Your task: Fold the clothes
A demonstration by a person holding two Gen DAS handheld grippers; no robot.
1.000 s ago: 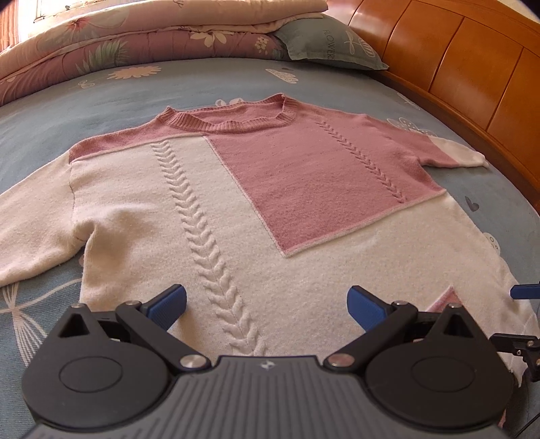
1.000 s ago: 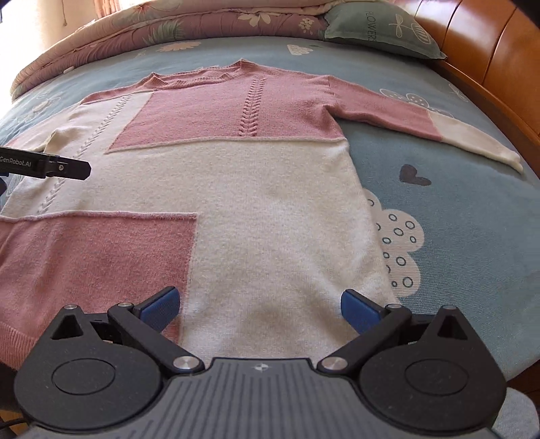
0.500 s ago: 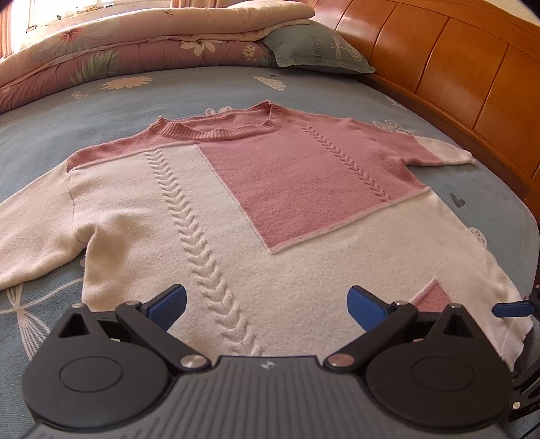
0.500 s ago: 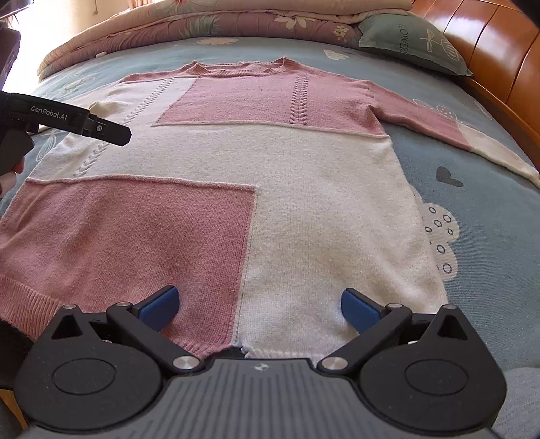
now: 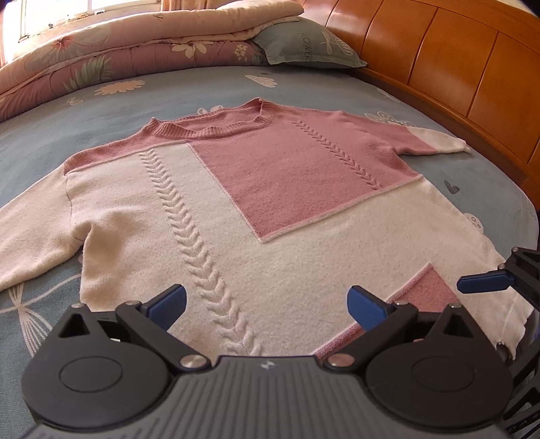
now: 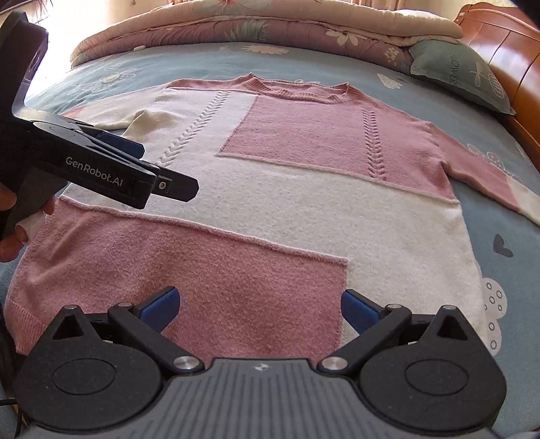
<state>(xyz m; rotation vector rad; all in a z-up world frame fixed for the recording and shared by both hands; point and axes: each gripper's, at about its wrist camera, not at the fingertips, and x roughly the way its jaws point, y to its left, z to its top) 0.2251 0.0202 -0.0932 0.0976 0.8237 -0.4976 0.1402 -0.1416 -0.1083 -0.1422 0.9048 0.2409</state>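
A pink and cream knit sweater (image 5: 270, 209) (image 6: 287, 209) lies flat and face up on the bed, sleeves spread to both sides, neck toward the pillow. My left gripper (image 5: 268, 304) hovers open over the hem by the cable-knit stripe, holding nothing. My right gripper (image 6: 260, 305) hovers open over the pink hem panel, also holding nothing. In the right wrist view the left gripper's body (image 6: 101, 169) reaches in from the left above the sweater. In the left wrist view one blue fingertip (image 5: 482, 282) of the right gripper shows at the right edge.
The bed has a blue-grey sheet (image 5: 101, 111) (image 6: 506, 243) with flower prints. A folded floral quilt (image 5: 118, 44) (image 6: 270, 27) and a grey pillow (image 5: 303, 47) (image 6: 455, 74) lie at the far side. A wooden headboard (image 5: 438, 60) runs along the right. A hand (image 6: 10, 233) holds the left gripper.
Both grippers have swung their views: the left one has pulled back a little toward the hem, the right one has moved left from the cream side onto the pink hem panel. Both stay open.
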